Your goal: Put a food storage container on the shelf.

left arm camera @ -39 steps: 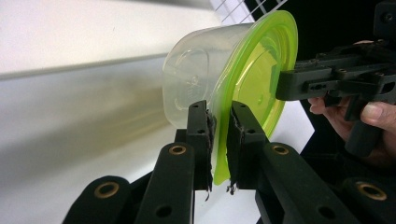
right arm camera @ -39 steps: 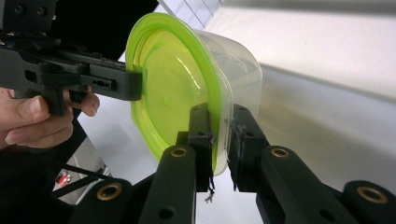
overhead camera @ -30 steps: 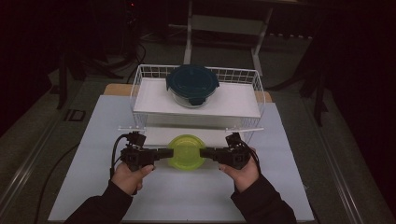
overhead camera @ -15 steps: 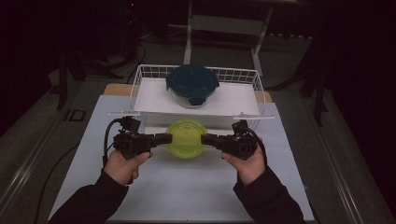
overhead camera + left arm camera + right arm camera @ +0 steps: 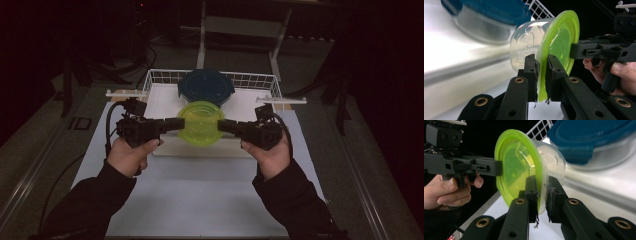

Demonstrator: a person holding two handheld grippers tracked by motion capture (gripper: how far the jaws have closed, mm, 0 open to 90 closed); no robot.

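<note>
Evidently each claw, left [image 5: 176, 124] and right [image 5: 223, 125], clamps an opposite rim of the green-lidded container [image 5: 201, 123], keeping it level above the counter [image 5: 200, 200].

Two containers: one with green lid [image 5: 201, 123], one with blue lid [image 5: 206, 86]; one wire basket [image 5: 250, 80]; two grippers, left [image 5: 172, 124] and right [image 5: 226, 126]; one table [image 5: 200, 200]

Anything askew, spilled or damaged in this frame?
Nothing spilled or askew. Both grippers, left and right, clamp the green lid rim from opposite sides. Only oddity: frayed pads on the jaws.
</note>
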